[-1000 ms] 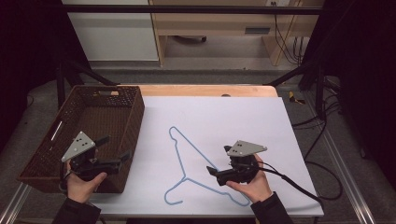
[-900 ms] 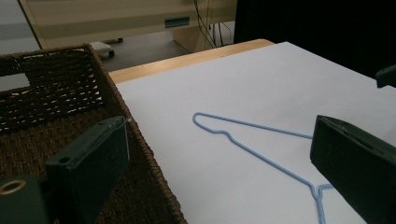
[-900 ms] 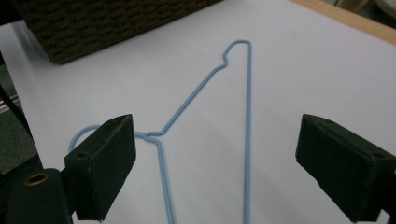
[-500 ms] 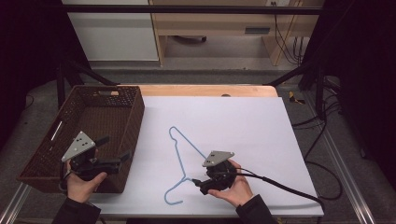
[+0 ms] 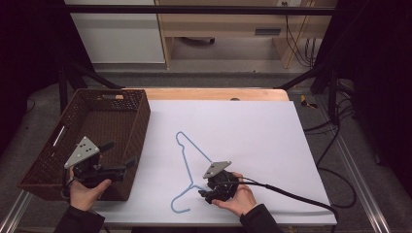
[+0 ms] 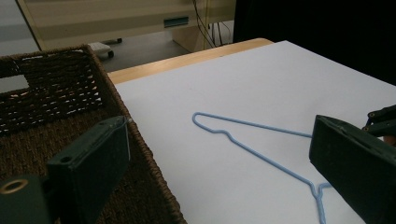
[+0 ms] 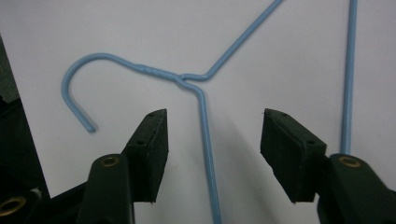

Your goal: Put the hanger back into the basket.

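A light blue wire hanger [image 5: 186,165] lies flat on the white sheet [image 5: 252,141], its hook toward the near edge. My right gripper [image 5: 203,194] sits low beside the hanger's neck and points left at it. In the right gripper view the jaws have just been closing around one wire arm [image 7: 205,140] just below the twisted neck. The pads stand apart from the wire, so the right gripper [image 7: 215,121] is open. My left gripper [image 5: 119,155] hovers open over the basket's near right corner, with nothing between its jaws [image 6: 222,135]; the hanger [image 6: 252,151] lies beyond.
A dark brown wicker basket [image 5: 141,121] stands at the left of the table, its wall [image 6: 60,93] just under the left jaws. A black cable [image 5: 291,194] trails right from the right gripper. A wooden strip [image 5: 214,93] borders the sheet's far edge.
My right gripper has moved left and down to the hanger's neck, and its jaws have narrowed around the wire. The left gripper and the hanger have stayed put.
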`<state>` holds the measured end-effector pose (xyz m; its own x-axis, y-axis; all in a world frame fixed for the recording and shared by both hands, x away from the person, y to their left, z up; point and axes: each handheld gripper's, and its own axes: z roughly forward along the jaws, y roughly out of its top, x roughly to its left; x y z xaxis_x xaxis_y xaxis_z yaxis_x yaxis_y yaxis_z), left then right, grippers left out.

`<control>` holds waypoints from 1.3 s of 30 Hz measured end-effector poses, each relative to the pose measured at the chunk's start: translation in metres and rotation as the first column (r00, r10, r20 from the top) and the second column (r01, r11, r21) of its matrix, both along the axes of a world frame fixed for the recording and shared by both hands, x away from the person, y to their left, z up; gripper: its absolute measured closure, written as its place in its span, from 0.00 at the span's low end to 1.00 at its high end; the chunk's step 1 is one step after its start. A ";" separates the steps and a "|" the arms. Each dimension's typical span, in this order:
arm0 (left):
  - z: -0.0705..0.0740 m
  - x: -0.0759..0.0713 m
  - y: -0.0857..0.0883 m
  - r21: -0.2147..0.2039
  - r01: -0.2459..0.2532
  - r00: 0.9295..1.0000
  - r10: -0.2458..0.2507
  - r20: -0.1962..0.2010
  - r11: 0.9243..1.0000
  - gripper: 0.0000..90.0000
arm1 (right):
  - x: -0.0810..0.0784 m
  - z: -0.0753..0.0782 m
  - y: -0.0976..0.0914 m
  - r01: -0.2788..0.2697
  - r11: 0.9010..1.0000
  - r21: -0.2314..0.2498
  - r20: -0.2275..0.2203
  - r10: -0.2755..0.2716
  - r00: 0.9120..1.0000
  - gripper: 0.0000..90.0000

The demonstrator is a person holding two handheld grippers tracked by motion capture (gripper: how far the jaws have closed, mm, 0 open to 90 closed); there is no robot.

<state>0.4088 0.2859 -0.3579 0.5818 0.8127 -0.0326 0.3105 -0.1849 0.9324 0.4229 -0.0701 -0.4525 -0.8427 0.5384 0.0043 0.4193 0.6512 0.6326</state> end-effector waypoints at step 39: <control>0.003 -0.006 -0.015 0.018 0.049 0.999 -0.049 0.007 0.999 0.06 | 0.004 -0.010 -0.001 -0.045 0.996 -0.078 -0.086 0.038 0.996 0.97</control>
<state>0.4030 0.2711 -0.3553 0.6208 0.7838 -0.0145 0.2942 -0.2158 0.9311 0.4265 -0.0707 -0.4620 -0.8626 0.5046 0.0348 0.4407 0.7161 0.5412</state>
